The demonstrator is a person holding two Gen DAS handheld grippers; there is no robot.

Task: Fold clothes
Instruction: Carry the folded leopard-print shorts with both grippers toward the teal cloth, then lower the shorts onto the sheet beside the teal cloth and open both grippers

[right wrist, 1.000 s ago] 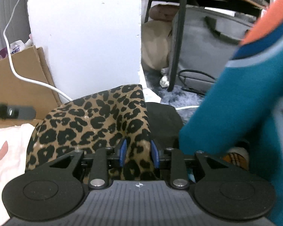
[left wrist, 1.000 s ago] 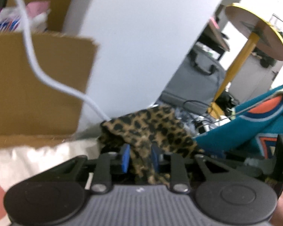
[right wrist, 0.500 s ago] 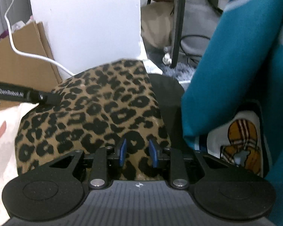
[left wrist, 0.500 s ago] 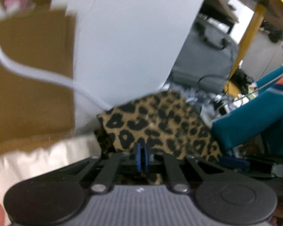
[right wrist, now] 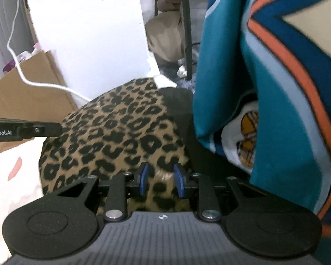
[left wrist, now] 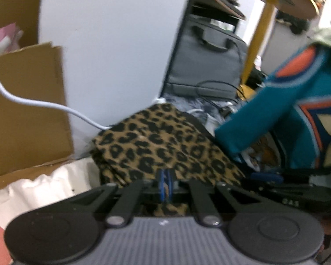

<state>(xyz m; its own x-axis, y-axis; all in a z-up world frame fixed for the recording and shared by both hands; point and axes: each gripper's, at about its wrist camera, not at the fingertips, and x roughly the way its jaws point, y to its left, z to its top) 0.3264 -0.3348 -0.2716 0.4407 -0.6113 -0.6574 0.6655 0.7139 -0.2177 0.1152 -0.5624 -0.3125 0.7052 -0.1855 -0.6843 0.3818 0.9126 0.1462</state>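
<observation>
Nearest to me, the left gripper (left wrist: 165, 184) has its blue pads pressed together at the near edge of the tan, black-spotted leopard-print garment (left wrist: 163, 141); a bit of cloth may be caught between them, but the blur hides it. The right gripper (right wrist: 161, 180) has its blue pads spread apart with a fold of the same leopard cloth (right wrist: 112, 130) lying between them, not pinched. The garment lies bunched on a white bed cover with pink marks (right wrist: 11, 176). Just right of the leopard cloth hangs a teal jersey with orange and navy stripes (right wrist: 275, 110), touching it. Left of the garment stands a brown cardboard box (left wrist: 26, 110). A white cable (left wrist: 44, 103) runs down to the garment's far edge. Behind it rises a white wall panel (right wrist: 88, 33), and farther back sits a grey bag with handles (left wrist: 207, 66).
</observation>
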